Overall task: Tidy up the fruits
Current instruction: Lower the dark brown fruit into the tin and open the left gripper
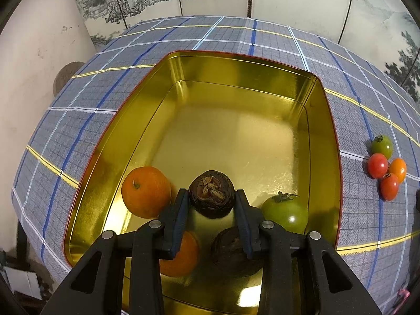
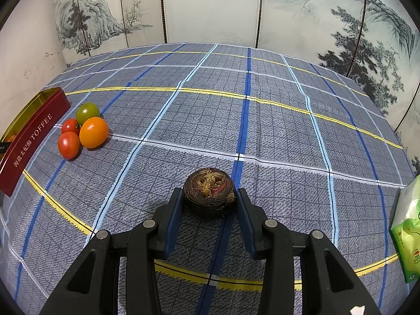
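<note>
Left hand-held gripper (image 1: 212, 197), jaws closed on a brown water chestnut (image 1: 211, 193) over the gold tin (image 1: 325, 131), between an orange (image 1: 145, 190) and a green tomato (image 1: 287, 214). Right hand-held gripper (image 2: 210, 197) clamps another chestnut (image 2: 209, 195) above the checked surface (image 2: 275, 131).

A dark brown water chestnut (image 1: 212, 197) with a papery tan crown is hanging above the tin (image 1: 325, 141), a gold-lined box with red outer walls that is sitting open on the cloth. Inside the tin, an orange (image 1: 145, 191) is lying against the near left wall, stem dimple facing up, and a green tomato (image 1: 286, 211) is resting toward the near right wall. Just outside the tin's right wall, a green tomato (image 2: 88, 113), two red tomatoes (image 2: 68, 145) and a small orange one (image 2: 93, 132) are sitting clustered, touching. Well apart from the tin, a second water chestnut (image 2: 209, 195) is sitting crown up.
</note>
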### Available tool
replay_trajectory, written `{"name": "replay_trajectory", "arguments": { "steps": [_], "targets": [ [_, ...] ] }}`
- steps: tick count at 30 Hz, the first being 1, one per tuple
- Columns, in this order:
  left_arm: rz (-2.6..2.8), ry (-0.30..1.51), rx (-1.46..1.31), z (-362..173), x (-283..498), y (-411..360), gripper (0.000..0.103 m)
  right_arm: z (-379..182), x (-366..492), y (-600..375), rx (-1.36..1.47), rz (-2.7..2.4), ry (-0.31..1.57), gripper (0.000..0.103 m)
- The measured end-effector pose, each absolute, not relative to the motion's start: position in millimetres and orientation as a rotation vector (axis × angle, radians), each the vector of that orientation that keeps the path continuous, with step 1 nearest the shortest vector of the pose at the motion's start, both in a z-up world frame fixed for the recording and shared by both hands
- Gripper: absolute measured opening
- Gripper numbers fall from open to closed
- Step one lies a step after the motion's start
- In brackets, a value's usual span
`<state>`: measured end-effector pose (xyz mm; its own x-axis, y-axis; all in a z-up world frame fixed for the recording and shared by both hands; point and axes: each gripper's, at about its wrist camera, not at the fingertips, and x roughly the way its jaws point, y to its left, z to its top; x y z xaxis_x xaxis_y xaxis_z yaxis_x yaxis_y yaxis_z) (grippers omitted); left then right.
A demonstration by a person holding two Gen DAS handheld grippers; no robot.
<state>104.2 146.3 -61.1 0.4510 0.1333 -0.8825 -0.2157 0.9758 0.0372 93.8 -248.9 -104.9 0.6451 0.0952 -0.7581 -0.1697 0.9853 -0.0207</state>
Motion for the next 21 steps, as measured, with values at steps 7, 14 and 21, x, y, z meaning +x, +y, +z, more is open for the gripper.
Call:
{"name": "replay_trajectory", "arguments": {
  "steps": [7, 14, 21],
  "targets": [
    [0.218, 1.081, -0.071, -61.3, 104.5, 145.3, 0.037, -105.2, 93.6, -248.8, -0.092, 0.15, 0.856, 0.038],
    [0.212, 1.08, -0.08, -61.8, 105.4, 146.2, 0.037, -105.1, 93.8, -248.6, -0.092, 0.144, 0.855, 0.037],
    [0.206, 1.071, -0.093, -61.4, 104.5, 149.3, 0.038, -104.0, 95.8, -247.8, -0.083, 0.116, 0.858, 0.037]
  ]
}}
